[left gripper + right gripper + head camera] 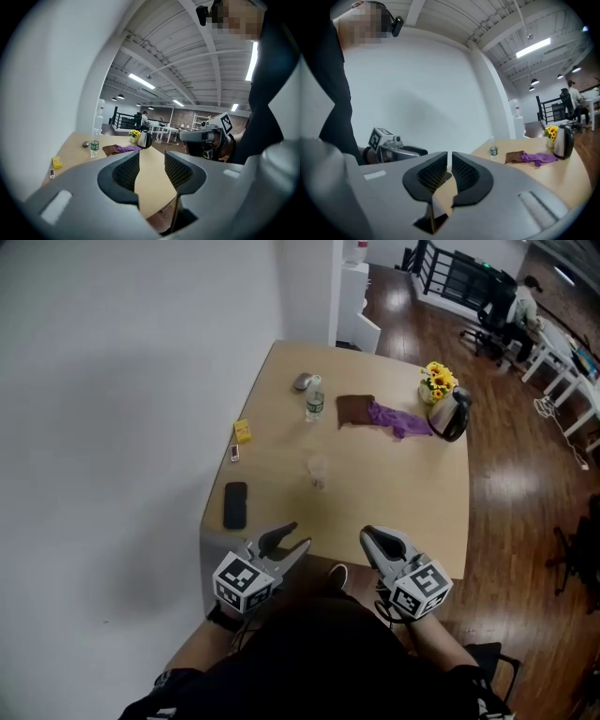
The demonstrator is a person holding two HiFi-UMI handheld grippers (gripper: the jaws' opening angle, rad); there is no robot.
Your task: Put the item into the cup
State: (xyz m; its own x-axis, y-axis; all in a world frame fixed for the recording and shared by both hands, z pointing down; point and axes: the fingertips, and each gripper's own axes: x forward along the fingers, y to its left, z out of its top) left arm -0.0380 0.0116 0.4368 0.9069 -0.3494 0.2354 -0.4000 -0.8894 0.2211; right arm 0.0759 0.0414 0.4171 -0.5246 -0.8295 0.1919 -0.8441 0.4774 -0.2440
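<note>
— Cup (319, 471): does either gripper have hold of it?

— No. The left gripper (152, 164) has its jaws well apart, and only bare table (403, 512) shows through the gap. The right gripper (450, 161) has its jaws almost together, with a thin slit between the pads and nothing in it.

— Where are the two grippers?

— At the table's 6 o'clock edge, close to the person's body and apart from each other. The left one points toward 1 o'clock and the right one toward 11.

— And the cup?

— It is clear and upright, and stands alone near the table's middle. It is at 12 o'clock from the grippers, well apart from both.

— What lies round it?

— From the cup, a black phone (235, 504) lies at 8 o'clock, near the left edge. A yellow box (243, 430) is at 10, with a small flat thing (234, 453) just beside it. A bottle (314, 406) stands at 12, with a mouse (302, 382) just beyond. A brown cloth (354, 410) at 1 touches a purple cloth (398, 418). A kettle (452, 414) is at 2, with flowers (437, 381) just behind it.

— Which one is the item?

— I cannot tell.
</note>
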